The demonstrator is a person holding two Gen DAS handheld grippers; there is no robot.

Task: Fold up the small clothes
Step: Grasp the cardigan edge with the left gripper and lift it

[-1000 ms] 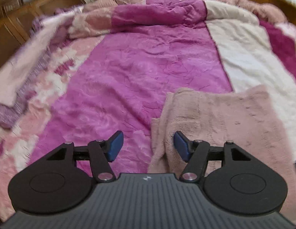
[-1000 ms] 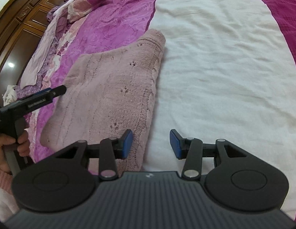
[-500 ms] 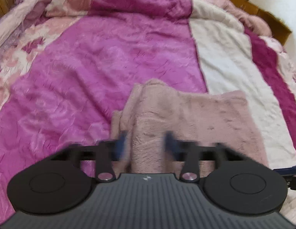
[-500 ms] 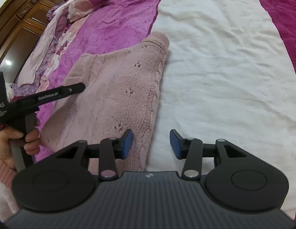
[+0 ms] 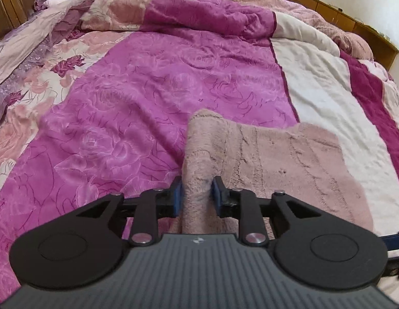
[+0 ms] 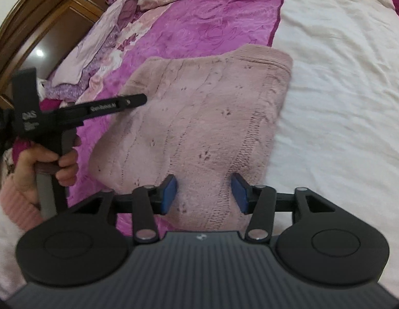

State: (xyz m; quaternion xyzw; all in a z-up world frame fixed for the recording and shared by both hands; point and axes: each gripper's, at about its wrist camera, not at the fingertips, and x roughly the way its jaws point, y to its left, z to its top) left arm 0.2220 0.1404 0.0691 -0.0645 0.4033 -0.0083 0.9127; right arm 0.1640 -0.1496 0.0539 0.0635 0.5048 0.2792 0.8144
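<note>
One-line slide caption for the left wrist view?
Left gripper pinches a raised fold of the pink knit garment on the magenta bedspread.

Pink sweater [image 5: 271, 159]: fuzzy knit cloth, soft nap, cable ribs and small eyelet holes, matt. Bedspread [image 5: 158, 97]: magenta panel has a slight sheen with embossed rose pattern, crinkled; white panel [image 6: 341, 82] is matt, puckered cloth; floral printed strip at the edge. Left tongs [image 5: 196, 195]: matt black plastic arms, blue rubbery pads [image 5: 176, 197], shiny metal rivets, ribbed grey plastic body. Right tongs [image 6: 204, 193]: same finish. Cabinet [image 6: 58, 13]: glossy brown wood, carved panels. Sleeve [image 6: 16, 203]: pink ribbed knit cuff.
</note>
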